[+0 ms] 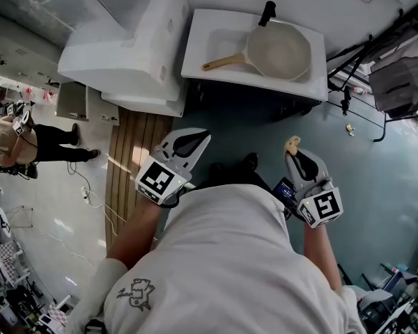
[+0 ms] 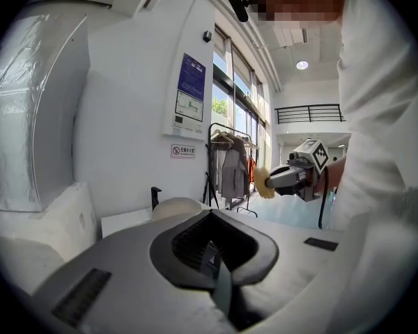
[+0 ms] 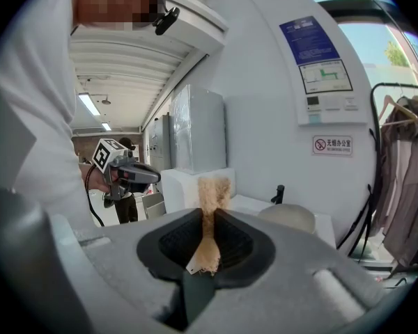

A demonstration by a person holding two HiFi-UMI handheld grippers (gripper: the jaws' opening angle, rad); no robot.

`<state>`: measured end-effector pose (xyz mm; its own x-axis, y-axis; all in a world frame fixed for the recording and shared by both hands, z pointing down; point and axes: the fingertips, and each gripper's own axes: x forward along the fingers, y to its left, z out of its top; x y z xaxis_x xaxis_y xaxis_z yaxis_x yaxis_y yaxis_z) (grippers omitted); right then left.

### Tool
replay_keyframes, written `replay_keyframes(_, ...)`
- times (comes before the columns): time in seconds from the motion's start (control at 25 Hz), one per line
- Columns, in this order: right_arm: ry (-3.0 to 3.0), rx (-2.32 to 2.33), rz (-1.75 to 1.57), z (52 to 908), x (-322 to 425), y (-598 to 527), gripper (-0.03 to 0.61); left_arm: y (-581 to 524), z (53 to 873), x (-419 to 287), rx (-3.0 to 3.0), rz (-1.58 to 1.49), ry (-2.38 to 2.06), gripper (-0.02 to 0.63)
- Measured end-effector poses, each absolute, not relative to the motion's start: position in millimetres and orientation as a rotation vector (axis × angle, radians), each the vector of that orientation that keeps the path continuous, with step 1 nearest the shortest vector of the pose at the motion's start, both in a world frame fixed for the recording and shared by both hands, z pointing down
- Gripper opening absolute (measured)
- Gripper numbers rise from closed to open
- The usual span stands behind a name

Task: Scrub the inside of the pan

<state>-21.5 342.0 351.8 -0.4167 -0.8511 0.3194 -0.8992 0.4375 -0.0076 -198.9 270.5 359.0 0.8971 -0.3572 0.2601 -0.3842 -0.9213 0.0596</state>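
Beside person's torso (image 1: 230, 256), left gripper (image 1: 203, 137) points forward, closed and empty; right gripper (image 1: 293, 152) clamps sponge (image 3: 212, 190).

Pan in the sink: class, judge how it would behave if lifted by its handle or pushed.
The pan looks rigid and wide, so lifted by its long handle it would probably feel front-heavy and dip. Sitting flat in the sink, it should slide, not roll or tip. Its smooth pale inside may be slippery.
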Motion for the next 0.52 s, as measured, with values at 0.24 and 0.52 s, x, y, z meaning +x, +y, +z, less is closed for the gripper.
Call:
replay_keyframes(0.24, -2.422, 1.502, 0.221, 348.7, -24.1, 340.2, 0.051, 271.0, 356.4, -192.5, 2.973, 0.365, -0.555, 0.002)
replay_keyframes(0.52, -2.409, 1.472, 0.162, 347.2, -32.3, 338.3, 0.051, 269.3, 355.2, -192.7, 2.97, 0.364, -0.545, 0.003)
